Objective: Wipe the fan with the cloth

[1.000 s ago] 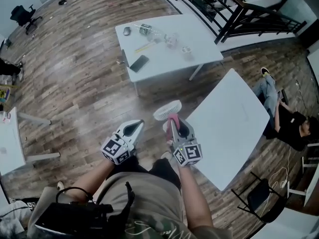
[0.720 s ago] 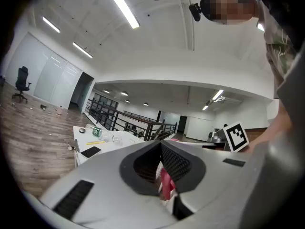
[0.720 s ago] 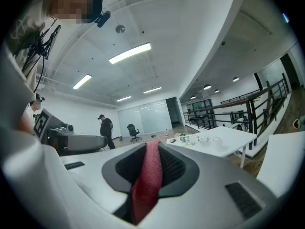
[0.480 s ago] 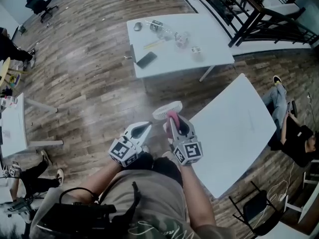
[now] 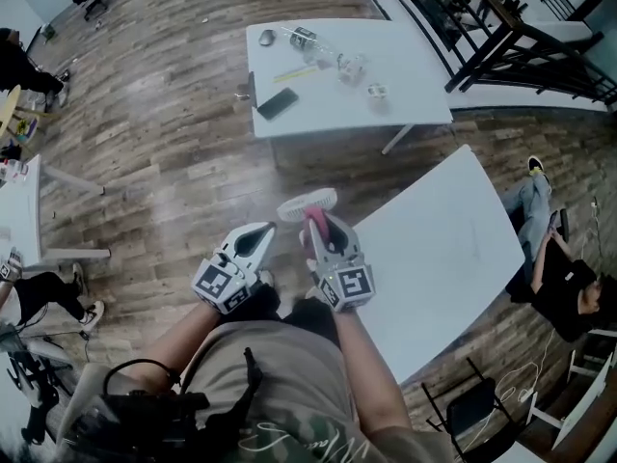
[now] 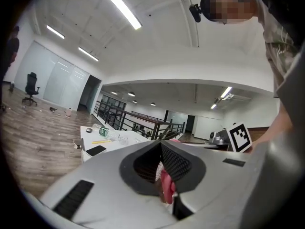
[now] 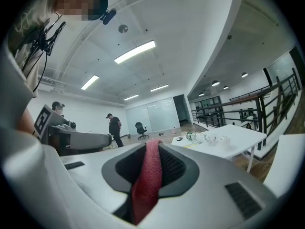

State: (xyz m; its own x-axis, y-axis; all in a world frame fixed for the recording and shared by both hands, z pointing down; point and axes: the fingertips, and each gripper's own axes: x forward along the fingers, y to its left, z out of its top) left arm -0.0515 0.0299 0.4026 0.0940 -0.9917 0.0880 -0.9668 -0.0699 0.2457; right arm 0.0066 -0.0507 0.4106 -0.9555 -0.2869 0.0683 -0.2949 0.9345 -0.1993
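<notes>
A small white fan [image 5: 307, 204] shows as a pale oval just ahead of both grippers, beside the corner of a white table [image 5: 434, 249]. My right gripper [image 5: 316, 224] is shut on a pink-red cloth [image 5: 313, 218], whose end reaches up to the fan's rim. In the right gripper view the cloth [image 7: 147, 178] hangs as a strip between the jaws of that gripper [image 7: 152, 146]. My left gripper [image 5: 267, 230] is just left of the fan with its jaws shut [image 6: 161, 142]. A bit of pink shows through the gap behind its tips; I cannot tell what it is.
A second white table [image 5: 386, 95] stands farther off with a dark phone [image 5: 277, 104], a bottle [image 5: 304, 37] and small items. A black railing [image 5: 482, 17] runs at the top right. A person sits on the floor [image 5: 559, 278] at the right; others are at the left edge.
The head view has swung slightly. The left gripper has come a little closer to the fan. The right gripper still grips the cloth by the fan's rim.
</notes>
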